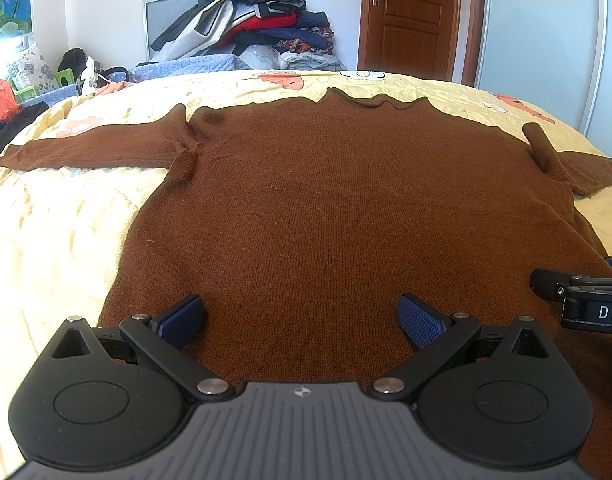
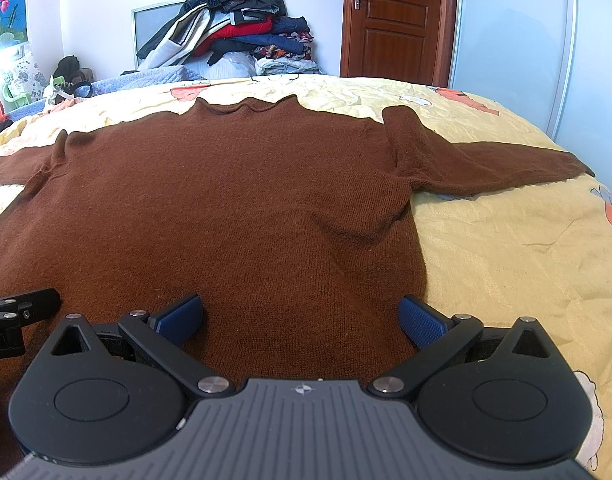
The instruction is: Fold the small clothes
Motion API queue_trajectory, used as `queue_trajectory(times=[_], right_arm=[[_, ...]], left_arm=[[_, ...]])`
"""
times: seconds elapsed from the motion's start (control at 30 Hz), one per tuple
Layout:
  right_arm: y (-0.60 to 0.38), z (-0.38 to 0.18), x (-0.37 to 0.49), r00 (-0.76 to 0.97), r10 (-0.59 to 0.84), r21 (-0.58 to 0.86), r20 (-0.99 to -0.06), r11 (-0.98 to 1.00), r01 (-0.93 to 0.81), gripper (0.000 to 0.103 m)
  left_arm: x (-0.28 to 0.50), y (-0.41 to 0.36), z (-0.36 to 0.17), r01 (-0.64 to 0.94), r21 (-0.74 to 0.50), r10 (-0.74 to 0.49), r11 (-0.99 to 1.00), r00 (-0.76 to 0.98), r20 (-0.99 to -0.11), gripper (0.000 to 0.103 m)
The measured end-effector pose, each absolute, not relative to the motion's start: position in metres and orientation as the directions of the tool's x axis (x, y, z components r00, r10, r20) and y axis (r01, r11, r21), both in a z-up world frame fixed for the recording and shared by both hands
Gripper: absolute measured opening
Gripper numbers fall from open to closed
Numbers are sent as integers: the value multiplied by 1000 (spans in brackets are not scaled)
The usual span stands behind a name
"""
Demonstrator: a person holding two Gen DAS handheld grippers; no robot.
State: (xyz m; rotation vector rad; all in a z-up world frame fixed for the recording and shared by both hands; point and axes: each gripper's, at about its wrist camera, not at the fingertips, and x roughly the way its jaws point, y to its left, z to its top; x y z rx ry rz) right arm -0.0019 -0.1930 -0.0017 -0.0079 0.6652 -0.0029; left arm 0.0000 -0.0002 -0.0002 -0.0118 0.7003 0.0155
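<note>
Brown knit sweater lies flat on the yellow bedspread, sleeves spread. Left gripper and right gripper hover at the hem, jaws wide, empty. Risk: pinching 1 layer only, or catching bedspread, dragging the knit askew.

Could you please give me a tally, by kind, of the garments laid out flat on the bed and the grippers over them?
Brown sweater, spread flat on the yellow bedspread with both sleeves out: 1
Grippers, both open above the sweater's hem: 2 (left gripper, right gripper)
Total: 3
The heap of clothes behind the bed is too jumbled to count.
</note>
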Motion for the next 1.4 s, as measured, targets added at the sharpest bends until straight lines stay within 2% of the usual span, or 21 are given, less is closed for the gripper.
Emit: queue_trajectory(times=[0.27,0.37,0.53,0.6,0.7,0.77,0.83,1.03,1.2,1.27,1.33,1.4], right_arm=[[-194,1,0,776,23,14,-630,1000,-18,103],[-222,28,1,780,113,152,-616,988,-23,103],[-317,72,20,904,65,308,-422,948,76,103],[-368,74,41,912,55,420,-407,898,134,103],[-471,52,78,900,72,682,-430,679,271,103],[-516,33,93,895,74,762,-439,559,328,103],[-550,16,104,899,38,792,-437,489,365,93],[-590,-12,143,886,-33,791,-463,435,430,76],[-591,-15,188,894,-64,744,-443,530,407,74],[-588,-17,200,892,-61,722,-447,565,400,58],[-589,-21,201,876,-56,714,-479,555,426,14],[-589,-23,197,882,-71,730,-465,533,428,14]], left_arm=[[0,0,0,-18,-6,10,1000,765,-644,103],[0,0,0,-18,-6,10,1000,765,-644,103],[0,0,0,-19,-5,11,1000,765,-644,103],[0,0,0,-19,-5,11,1000,765,-644,103],[0,0,0,-19,-5,11,1000,765,-644,103],[0,0,0,-19,-5,11,1000,765,-645,103],[0,0,0,-19,-5,11,1000,765,-644,103],[0,0,0,-18,-5,11,1000,764,-645,103],[0,0,0,-19,-6,10,1000,765,-644,103],[-1,0,0,-18,-6,10,1000,765,-644,103],[-1,0,0,-18,-6,10,1000,765,-644,103],[-1,-3,0,-18,-7,9,1000,765,-644,103]])
